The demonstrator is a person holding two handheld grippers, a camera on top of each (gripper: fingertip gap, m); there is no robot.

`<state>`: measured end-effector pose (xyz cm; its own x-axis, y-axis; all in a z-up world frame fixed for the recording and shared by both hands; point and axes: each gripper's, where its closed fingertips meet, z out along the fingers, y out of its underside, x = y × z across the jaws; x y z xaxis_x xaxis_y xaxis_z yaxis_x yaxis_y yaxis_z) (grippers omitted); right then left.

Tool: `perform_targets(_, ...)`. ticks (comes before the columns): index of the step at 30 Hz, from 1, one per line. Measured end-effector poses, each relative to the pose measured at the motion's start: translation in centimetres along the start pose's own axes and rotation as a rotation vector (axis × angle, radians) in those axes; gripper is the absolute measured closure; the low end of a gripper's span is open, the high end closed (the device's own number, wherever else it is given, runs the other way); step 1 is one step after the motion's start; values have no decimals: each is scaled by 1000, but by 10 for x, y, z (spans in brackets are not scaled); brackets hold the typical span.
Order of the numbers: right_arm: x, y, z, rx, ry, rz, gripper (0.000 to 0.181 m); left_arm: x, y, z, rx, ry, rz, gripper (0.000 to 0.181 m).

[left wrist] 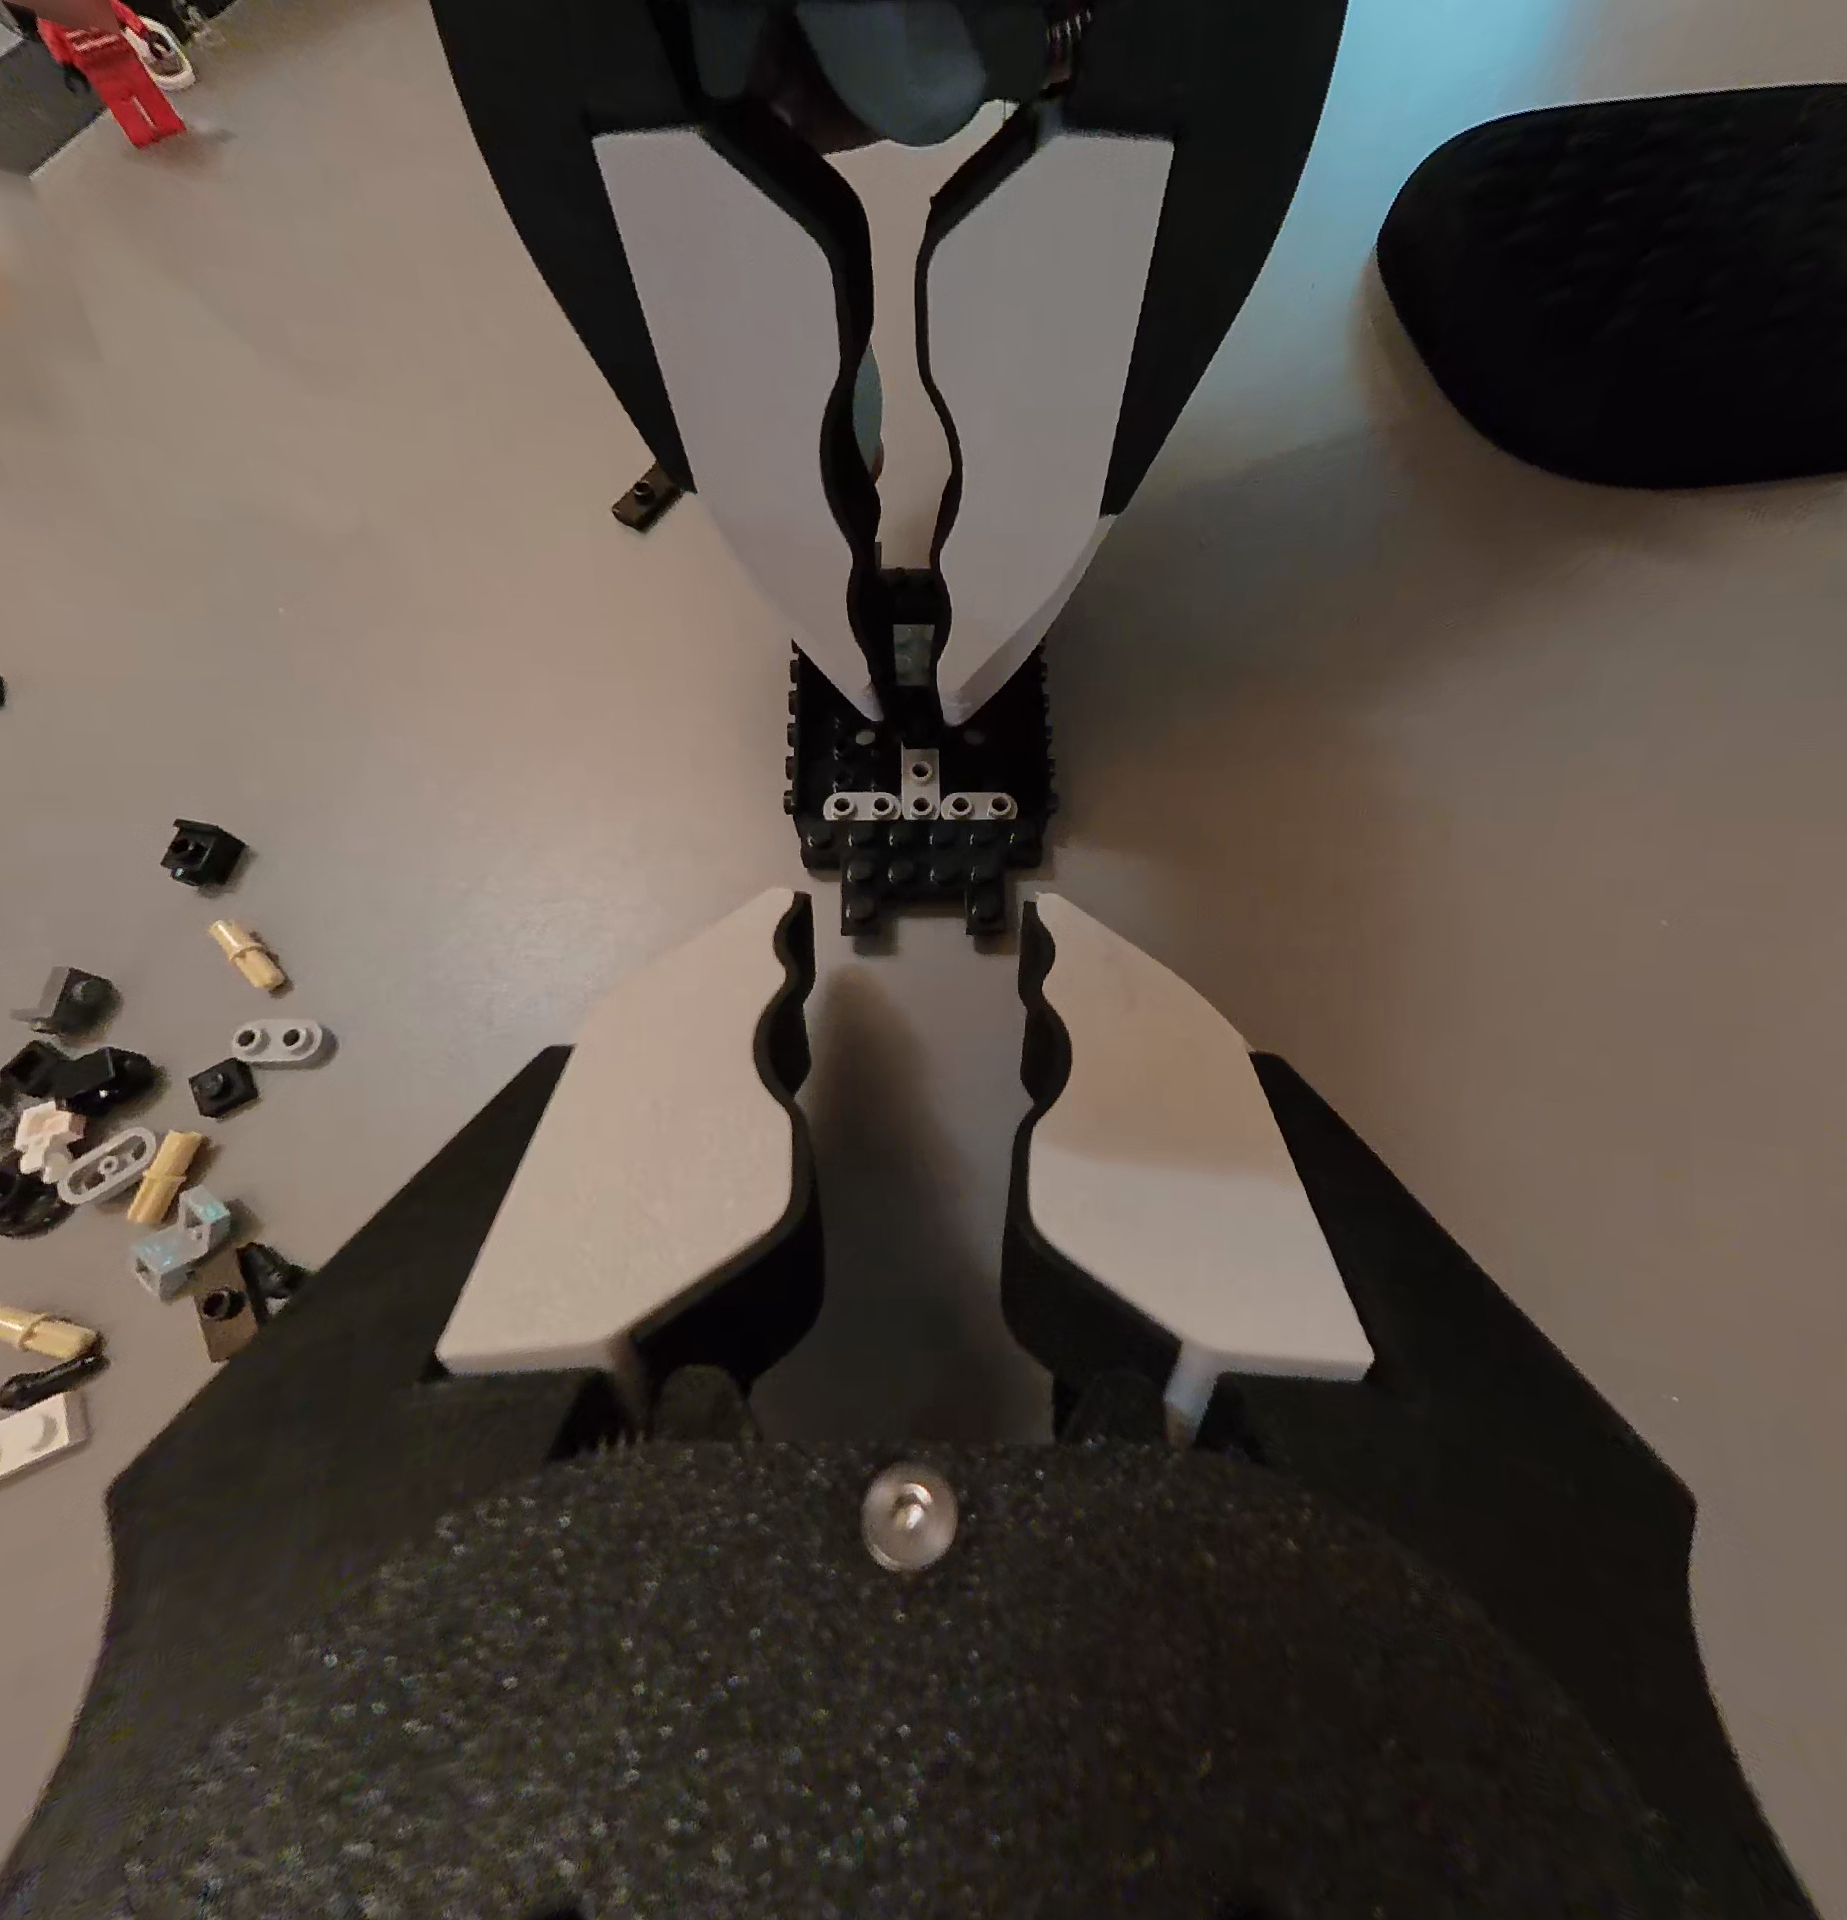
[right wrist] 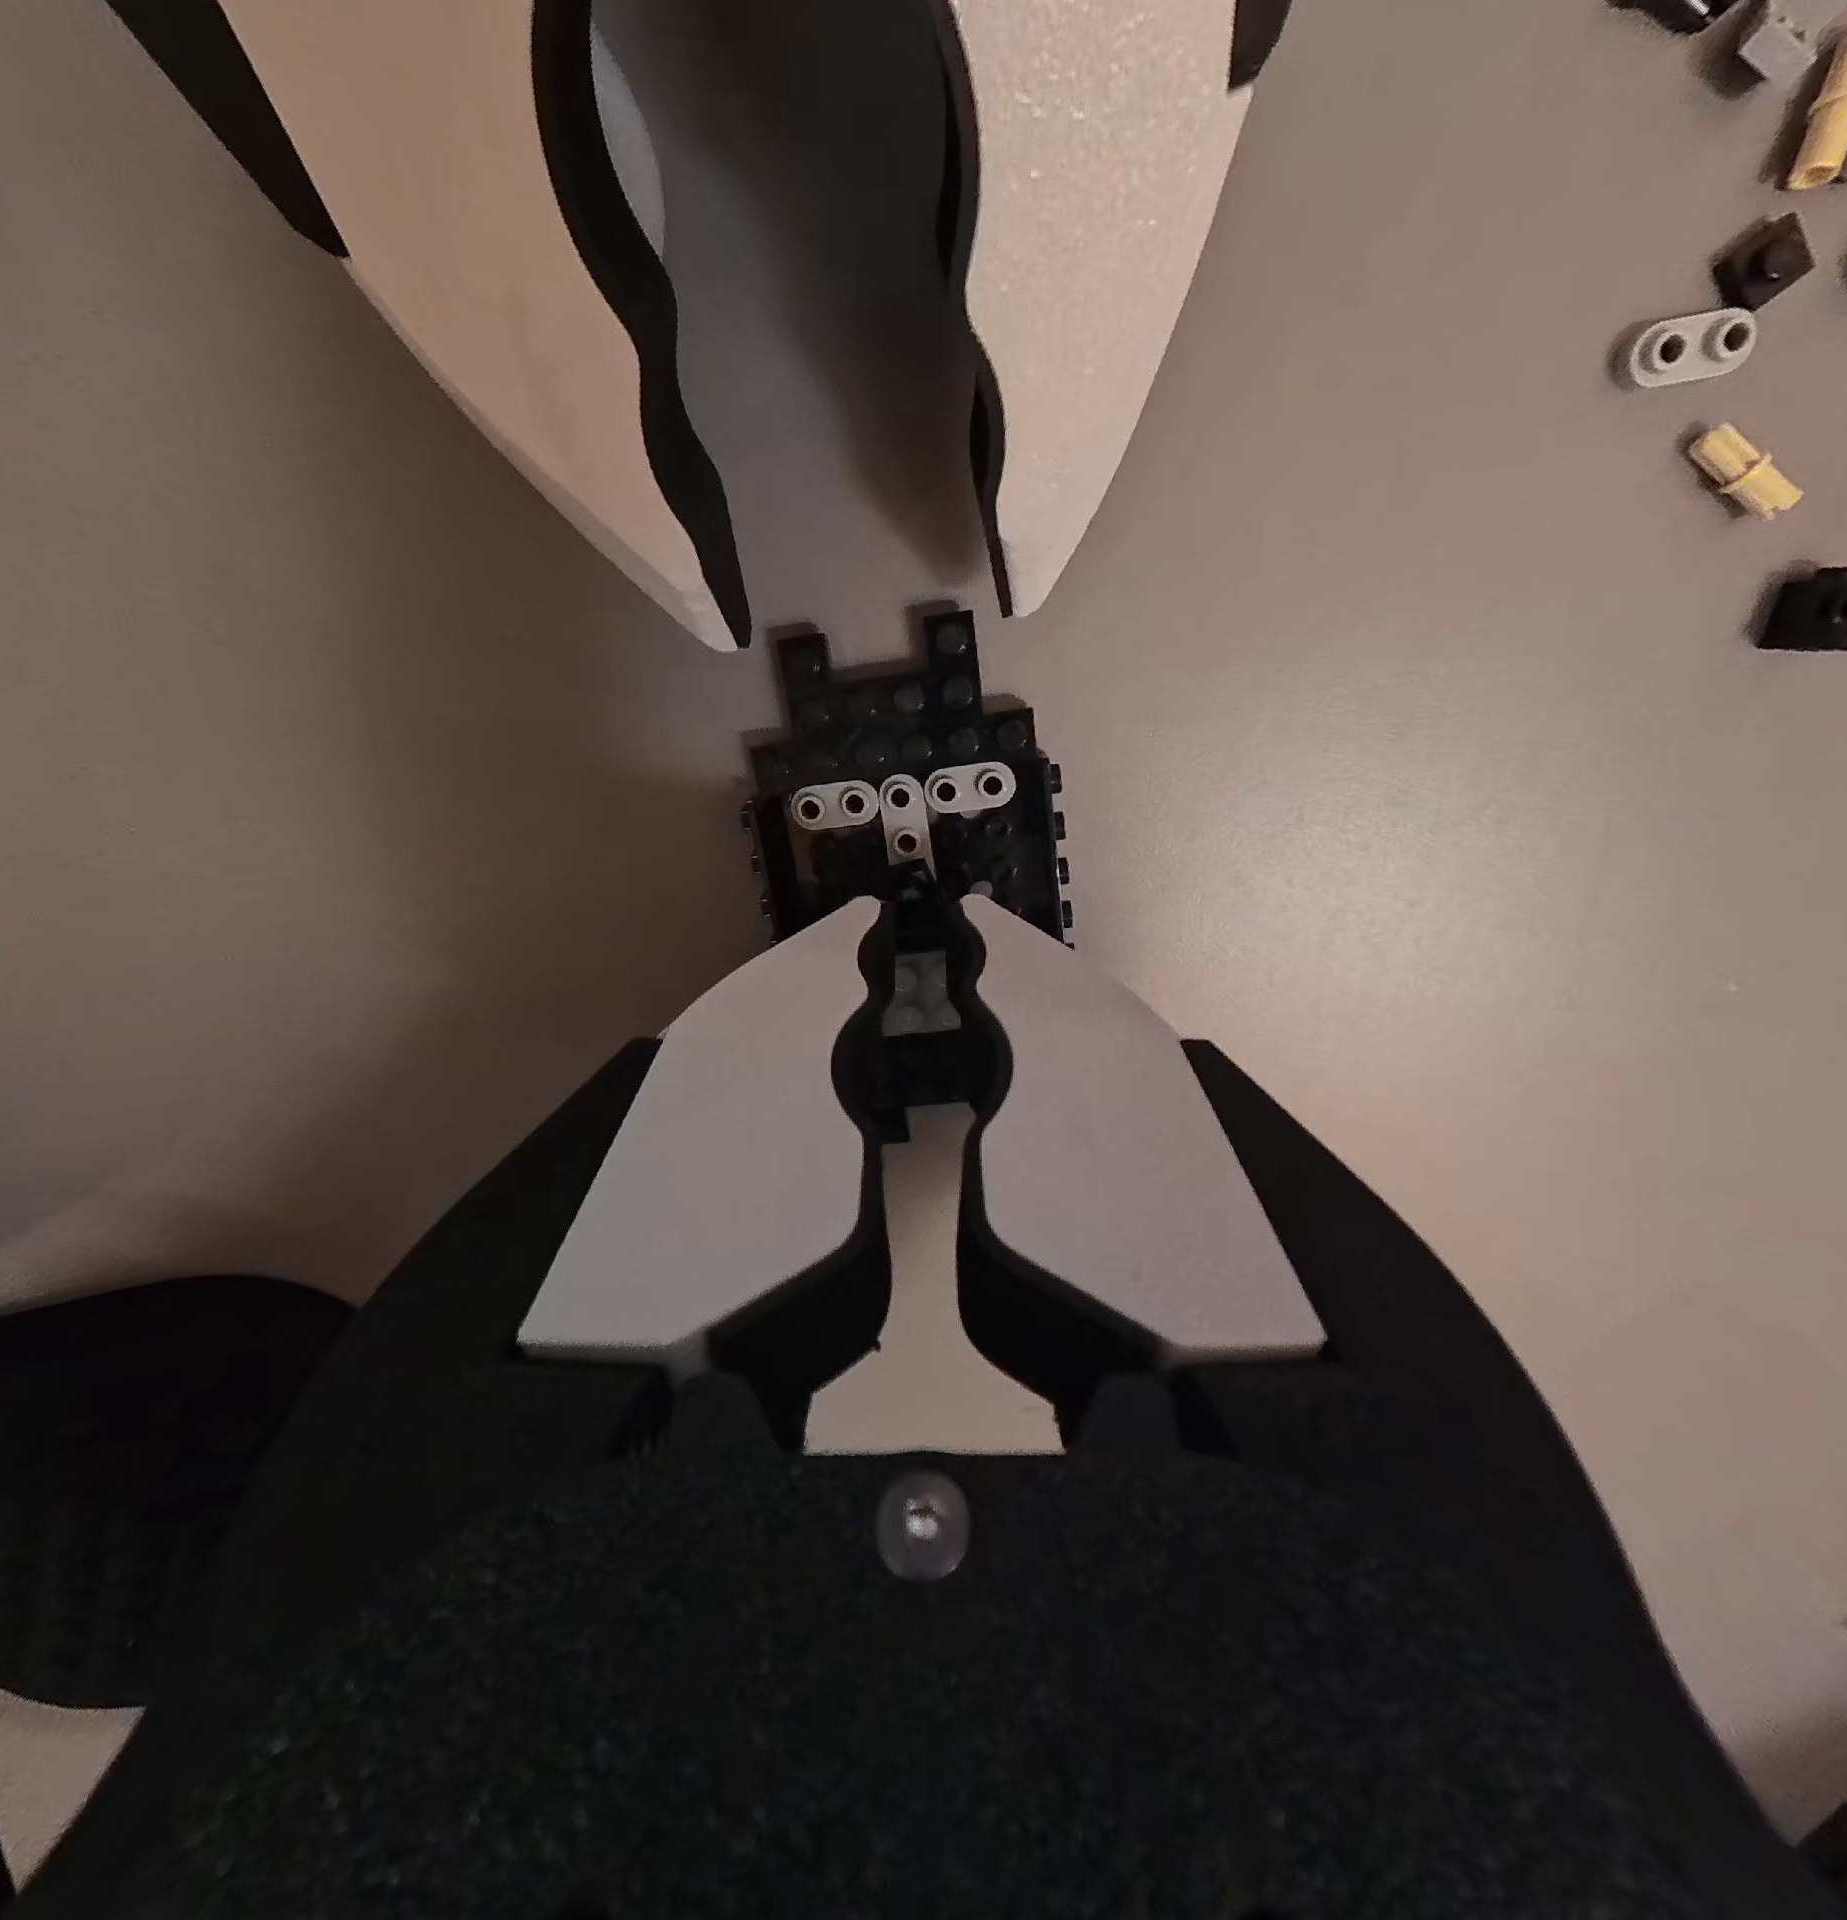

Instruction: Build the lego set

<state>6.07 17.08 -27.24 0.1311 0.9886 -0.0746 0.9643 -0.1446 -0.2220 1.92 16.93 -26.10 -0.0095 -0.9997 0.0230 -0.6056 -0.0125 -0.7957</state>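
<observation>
fingers of the right gripper (right wrist: 924, 904) pinch a small dark piece over the black lego build (left wrist: 919, 821) mid-table, seemingly a placing step. left gripper (left wrist: 914, 914) is spread just beside its near edge; next, i judge, press down while bracing.

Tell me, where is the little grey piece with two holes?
In the left wrist view the grey two-hole piece lies on the table, left of the left gripper, among loose pieces, just below a tan peg.
</observation>
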Motion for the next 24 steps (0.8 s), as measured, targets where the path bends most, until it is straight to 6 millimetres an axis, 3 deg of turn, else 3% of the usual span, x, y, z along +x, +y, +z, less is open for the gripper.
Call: perform_targets(24, -2, -6, 0, 41, 4, 11, 169, 4, 1, 0, -9, 6, 42, 144)
